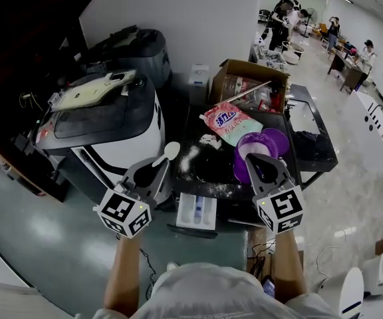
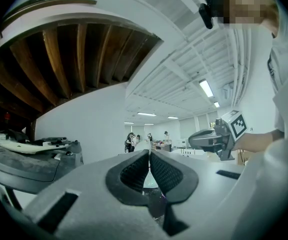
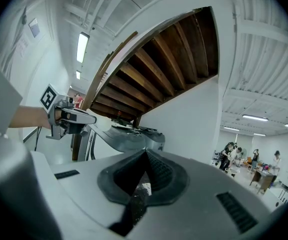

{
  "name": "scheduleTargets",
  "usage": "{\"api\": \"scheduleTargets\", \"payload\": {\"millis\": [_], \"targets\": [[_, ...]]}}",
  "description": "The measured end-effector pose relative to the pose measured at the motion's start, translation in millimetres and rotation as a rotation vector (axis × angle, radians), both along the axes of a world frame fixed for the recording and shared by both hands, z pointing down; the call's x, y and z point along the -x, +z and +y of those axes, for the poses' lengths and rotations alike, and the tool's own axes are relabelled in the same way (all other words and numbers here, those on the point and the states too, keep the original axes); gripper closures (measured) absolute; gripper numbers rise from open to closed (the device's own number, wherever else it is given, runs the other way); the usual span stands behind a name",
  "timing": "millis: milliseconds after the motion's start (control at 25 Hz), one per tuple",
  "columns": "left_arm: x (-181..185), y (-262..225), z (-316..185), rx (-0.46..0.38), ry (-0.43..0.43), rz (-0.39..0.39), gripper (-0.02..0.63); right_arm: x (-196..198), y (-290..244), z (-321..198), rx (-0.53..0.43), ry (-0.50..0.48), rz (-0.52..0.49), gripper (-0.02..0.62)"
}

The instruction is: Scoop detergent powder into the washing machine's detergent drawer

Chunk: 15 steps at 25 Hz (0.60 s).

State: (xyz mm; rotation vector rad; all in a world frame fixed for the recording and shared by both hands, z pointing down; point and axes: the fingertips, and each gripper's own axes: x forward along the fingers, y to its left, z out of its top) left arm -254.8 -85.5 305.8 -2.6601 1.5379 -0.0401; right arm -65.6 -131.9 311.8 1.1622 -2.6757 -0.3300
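In the head view my left gripper (image 1: 157, 167) is shut on the handle of a white scoop (image 1: 169, 151), whose bowl sticks up past the jaws over the left edge of a black machine top (image 1: 208, 168) dusted with spilled white powder. Below it the white detergent drawer (image 1: 197, 211) stands pulled out at the front. A purple tub (image 1: 253, 153) of powder sits on the top with its lid (image 1: 276, 140) behind it. My right gripper (image 1: 256, 161) hovers over the tub's near side, jaws shut with nothing seen between them. A pink detergent bag (image 1: 230, 121) lies further back.
A top-loading washer (image 1: 112, 125) with a grey lid stands to the left, another dark machine (image 1: 135, 48) behind it. A cardboard box (image 1: 248, 85) of items sits at the back, a black table (image 1: 314, 138) to the right. Several people work far off.
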Motion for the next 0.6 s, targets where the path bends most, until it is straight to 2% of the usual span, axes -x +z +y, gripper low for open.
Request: {"api": "scheduleTargets", "payload": {"millis": [600], "targets": [[15, 6, 3, 0.021, 0.001, 0.014, 0.591, 17, 6, -1, 0.02, -0.001, 0.021, 0.598]]}}
